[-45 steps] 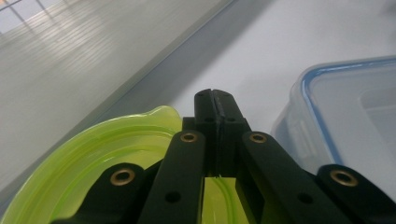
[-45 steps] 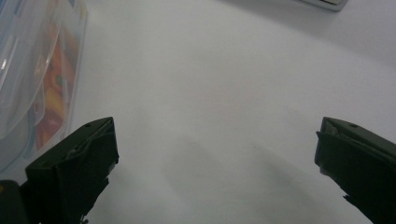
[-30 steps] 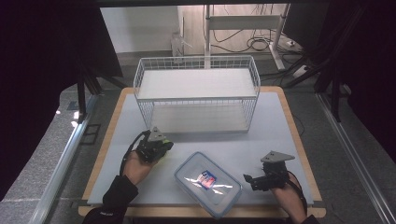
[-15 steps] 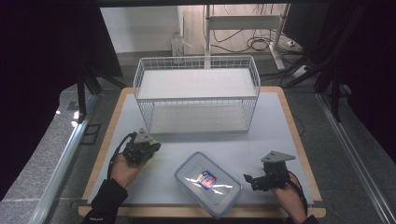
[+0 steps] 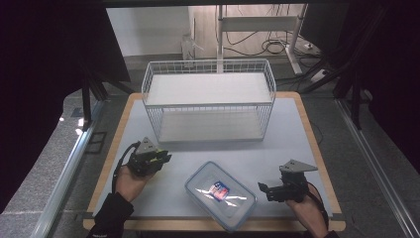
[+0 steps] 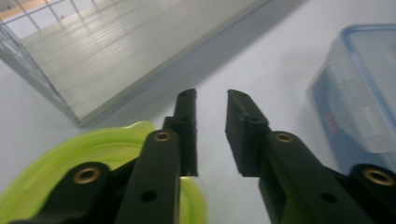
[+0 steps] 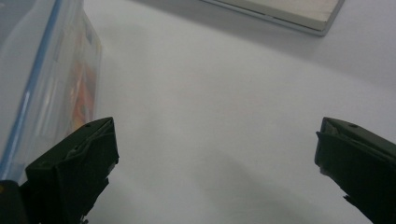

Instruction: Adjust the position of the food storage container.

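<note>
A clear plastic box (image 5: 233,203) with a blue-rimmed lid lies at the table's front middle, with a small colourful packet (image 5: 219,189) inside. My left gripper (image 5: 166,157) rests to its left, jaws a narrow gap apart with nothing between them. In the left gripper view the left gripper (image 6: 211,95) sits over a lime-green round dish (image 6: 93,154), and the box (image 6: 364,98) is at the right. My right gripper (image 5: 262,188) stands wide open just right of the box. In the right gripper view the right gripper (image 7: 215,126) frames bare table, with the box (image 7: 42,79) by its left jaw.
A white wire basket rack (image 5: 208,94) with two shelves stands at the back middle of the white table top (image 5: 287,144). Its lower shelf board (image 6: 116,46) lies ahead of my left gripper. The table has a wooden rim. Cables and a stand lie beyond it.
My left gripper has moved left and slightly toward the front edge, away from the box. The right gripper and the box have stayed put.
</note>
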Available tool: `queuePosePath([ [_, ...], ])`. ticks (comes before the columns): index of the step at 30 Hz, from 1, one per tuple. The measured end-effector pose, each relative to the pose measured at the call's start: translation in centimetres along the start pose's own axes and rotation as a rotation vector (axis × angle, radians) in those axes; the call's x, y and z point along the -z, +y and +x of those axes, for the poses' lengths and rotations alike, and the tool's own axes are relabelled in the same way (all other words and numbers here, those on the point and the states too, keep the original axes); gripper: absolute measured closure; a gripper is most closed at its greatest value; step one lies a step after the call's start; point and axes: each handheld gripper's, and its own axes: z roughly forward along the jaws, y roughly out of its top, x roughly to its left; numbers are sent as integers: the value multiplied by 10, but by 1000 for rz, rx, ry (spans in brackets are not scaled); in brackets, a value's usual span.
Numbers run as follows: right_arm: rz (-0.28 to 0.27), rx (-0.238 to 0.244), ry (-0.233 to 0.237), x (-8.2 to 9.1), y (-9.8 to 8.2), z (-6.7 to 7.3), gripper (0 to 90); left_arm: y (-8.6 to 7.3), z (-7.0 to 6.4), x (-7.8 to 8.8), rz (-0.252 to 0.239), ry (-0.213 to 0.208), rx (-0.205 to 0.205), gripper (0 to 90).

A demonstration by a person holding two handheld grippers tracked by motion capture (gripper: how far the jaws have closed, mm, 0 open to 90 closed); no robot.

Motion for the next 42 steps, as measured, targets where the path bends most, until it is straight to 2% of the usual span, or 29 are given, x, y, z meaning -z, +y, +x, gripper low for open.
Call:
queuePosePath([
  [4, 2, 8, -7, 5, 2, 7, 0, -4, -10, 4, -34, -19, -2, 675],
  [6, 20, 15, 21, 8, 1, 11, 0, -6, -17, 7, -52, -27, -7, 666],
  [7, 34, 23, 57, 12, 1, 15, 2, -8, -21, 8, -61, -40, -11, 670],
  [9, 48, 25, 62, 14, 1, 20, 61, -9, -24, 9, -63, -46, -13, 680],
  [10, 51, 29, 62, 16, 0, 23, 103, -11, -28, 10, -67, -64, -16, 688],
  [11, 51, 29, 62, 16, 0, 23, 103, -11, -28, 10, -67, -64, -16, 698],
  [12, 51, 46, 77, 22, 0, 29, 245, -13, -33, 9, -58, -79, -19, 710],
  [13, 51, 46, 77, 22, 0, 29, 245, -13, -33, 9, -58, -79, -19, 719],
  [14, 53, 51, 86, 25, 0, 31, 304, -14, -36, 7, -48, -90, -23, 719],
  [15, 54, 66, 107, 30, 0, 35, 441, -15, -37, 6, -42, -96, -25, 746],
  [16, 54, 71, 113, 33, -1, 37, 515, -15, -41, 3, -26, -105, -38, 760],
  [20, 74, 103, 141, 42, -6, 45, 769, -16, -45, -1, -13, -126, -49, 798],
  [21, 74, 103, 141, 42, -6, 45, 769, -16, -45, -1, -13, -126, -49, 805],
  [22, 80, 127, 154, 47, -10, 50, 857, -16, -46, -3, -7, -131, -51, 812],
  [23, 80, 127, 154, 47, -10, 50, 857, -16, -46, -3, -7, -131, -51, 817],
  [24, 97, 130, 202, 49, -13, 54, 898, -16, -47, -4, -4, -136, -48, 823],
  [25, 97, 130, 202, 49, -13, 54, 898, -16, -47, -5, -2, -141, -46, 823],
  [26, 121, 133, 244, 48, -17, 59, 900, -16, -48, -7, 8, -149, -44, 829],
  [29, 170, 160, 303, 43, -21, 70, 900, -17, -50, -9, 18, -153, -48, 832],
  [31, 183, 169, 330, 39, -23, 78, 900, -17, -52, -11, 36, -162, -50, 835],
  [35, 202, 188, 328, 32, -22, 83, 900, -17, -54, -13, 46, -176, -50, 840],
  [37, 194, 167, 324, 29, -22, 80, 900, -17, -55, -14, 53, -177, -49, 857],
  [39, 188, 167, 312, 29, -21, 78, 900, -17, -55, -14, 58, -175, -43, 868],
  [42, 175, 146, 282, 26, -18, 71, 900, -18, -55, -14, 59, -178, -18, 886],
])
